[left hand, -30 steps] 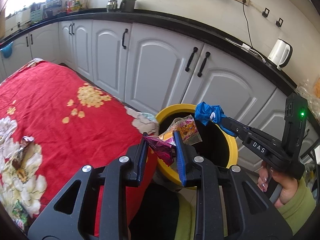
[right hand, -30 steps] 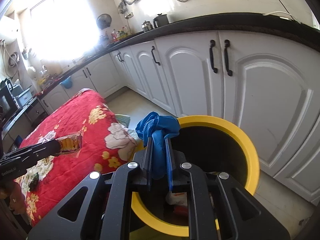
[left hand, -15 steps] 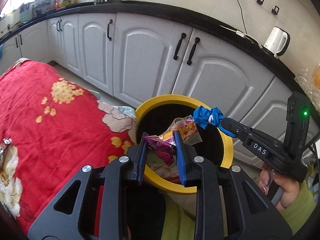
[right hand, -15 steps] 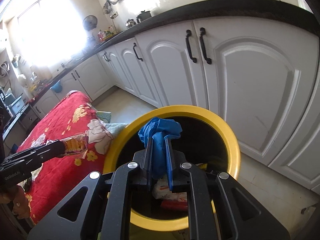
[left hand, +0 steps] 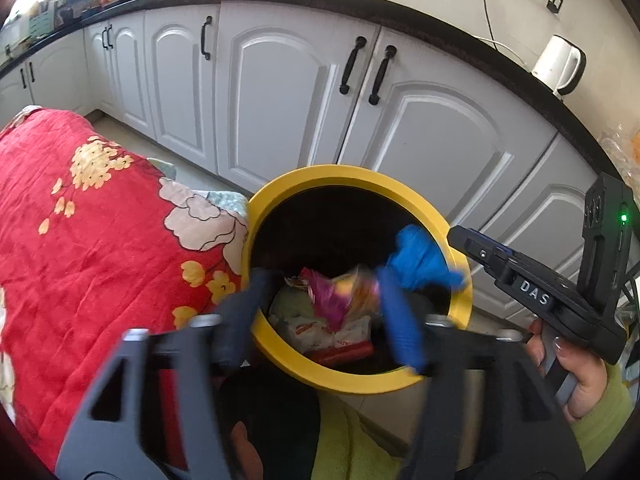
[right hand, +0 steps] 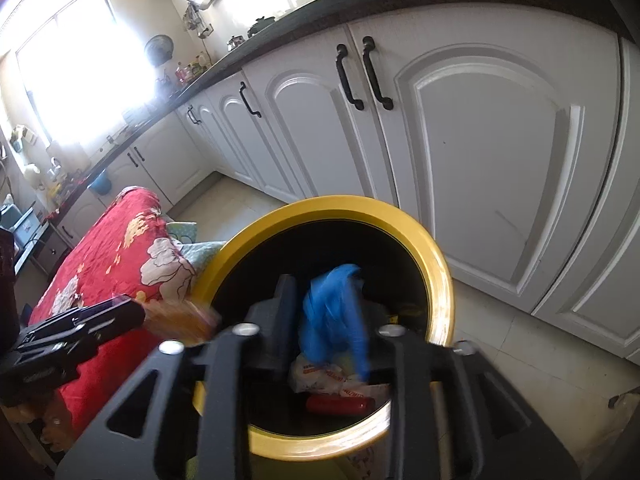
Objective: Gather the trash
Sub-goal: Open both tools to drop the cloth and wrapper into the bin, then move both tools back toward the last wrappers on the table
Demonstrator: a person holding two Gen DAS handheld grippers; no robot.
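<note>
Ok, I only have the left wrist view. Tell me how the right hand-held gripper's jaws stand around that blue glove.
Observer: In the right wrist view the right hand-held gripper has its jaws spread apart. The blue glove shows blurred between them, above the opening of the yellow bin.
Operator: Now describe my left hand-held gripper from that side.
Observer: The left hand-held gripper has its tip at the bin's left rim. The snack wrapper is a blur at that tip, overlapping the rim, so from here I cannot tell whether it is fully over the opening.
</note>
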